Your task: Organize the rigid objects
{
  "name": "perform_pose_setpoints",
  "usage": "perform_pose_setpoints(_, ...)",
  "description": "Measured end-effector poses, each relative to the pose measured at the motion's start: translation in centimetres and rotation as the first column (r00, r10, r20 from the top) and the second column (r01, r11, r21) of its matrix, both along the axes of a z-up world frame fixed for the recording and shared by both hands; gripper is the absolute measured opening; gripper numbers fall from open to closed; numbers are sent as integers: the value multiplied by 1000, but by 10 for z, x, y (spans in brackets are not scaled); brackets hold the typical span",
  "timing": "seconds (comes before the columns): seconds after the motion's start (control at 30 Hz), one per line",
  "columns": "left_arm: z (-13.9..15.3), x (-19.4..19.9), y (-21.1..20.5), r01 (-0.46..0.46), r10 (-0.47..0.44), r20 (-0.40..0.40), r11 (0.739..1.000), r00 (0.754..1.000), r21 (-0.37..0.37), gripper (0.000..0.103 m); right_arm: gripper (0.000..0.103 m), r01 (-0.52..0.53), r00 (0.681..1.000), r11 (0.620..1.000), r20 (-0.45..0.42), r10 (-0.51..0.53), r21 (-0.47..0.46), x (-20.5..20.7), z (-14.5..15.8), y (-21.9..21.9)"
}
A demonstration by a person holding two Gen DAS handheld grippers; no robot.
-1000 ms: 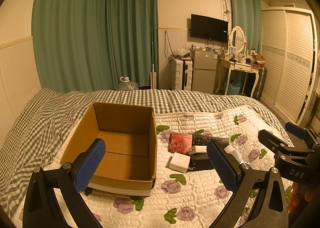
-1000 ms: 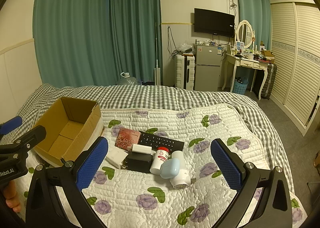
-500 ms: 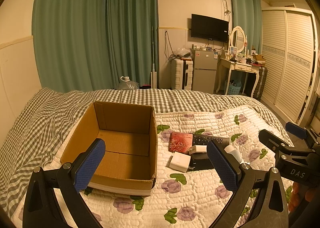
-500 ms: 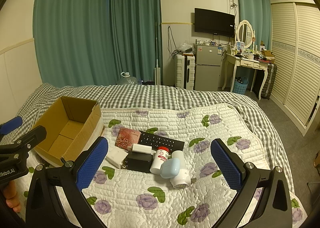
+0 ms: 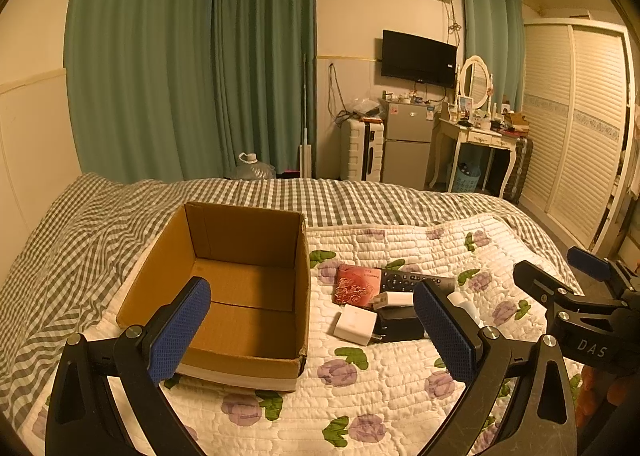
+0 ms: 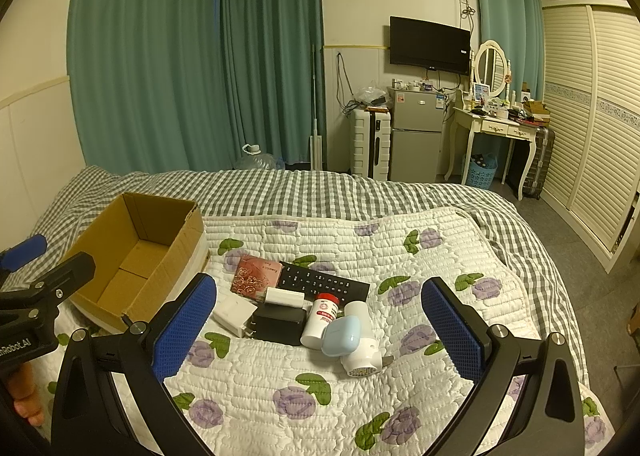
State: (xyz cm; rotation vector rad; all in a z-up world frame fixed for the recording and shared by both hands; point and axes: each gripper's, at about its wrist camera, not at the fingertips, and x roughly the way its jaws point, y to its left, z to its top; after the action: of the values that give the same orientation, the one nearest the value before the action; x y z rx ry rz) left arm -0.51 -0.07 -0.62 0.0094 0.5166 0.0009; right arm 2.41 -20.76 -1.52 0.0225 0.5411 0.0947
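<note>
An empty open cardboard box (image 5: 240, 280) (image 6: 136, 256) lies on the quilt at the left. Right of it sits a heap: a red patterned booklet (image 6: 256, 276), a black remote (image 6: 320, 282), a white charger (image 6: 234, 312), a black adapter (image 6: 278, 322), a white bottle with a red cap (image 6: 322, 316), a pale blue case (image 6: 342, 336) and a white device (image 6: 360, 344). My left gripper (image 5: 312, 326) is open, hovering over the box's near right corner. My right gripper (image 6: 318, 330) is open above the heap. Neither holds anything.
The flowered quilt (image 6: 400, 256) covers a checked bedspread (image 6: 320, 192). Beyond the bed stand a white suitcase (image 6: 370, 144), a small fridge (image 6: 416, 136), a dressing table (image 6: 496, 128) and a wardrobe (image 6: 592, 116). A hand (image 6: 26, 392) grips the left tool.
</note>
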Motion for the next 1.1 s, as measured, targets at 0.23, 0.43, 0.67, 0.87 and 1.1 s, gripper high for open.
perform_pose_setpoints(0.23,3,4,-15,34,-34,-3,999,999,-10,103,103,-11,1000,1000,14,10,14,-4,8,-12)
perform_pose_setpoints(0.43,-15,18,-45,78,-78,-55,997,995,-17,103,103,7,1000,1000,-3,-7,-7,12,15,-39)
perform_pose_setpoints(0.67,-76,48,-80,154,-148,-180,988,972,21,103,103,-30,989,996,-150,17,-80,46,-25,-42)
perform_pose_setpoints(0.87,-114,67,-85,167,-160,-239,986,958,9,103,96,-44,955,995,-297,15,-91,71,-68,-39)
perform_pose_setpoints(1.1,-137,76,-77,176,-165,-265,984,950,19,102,70,-54,881,996,-472,14,-71,106,-125,-27)
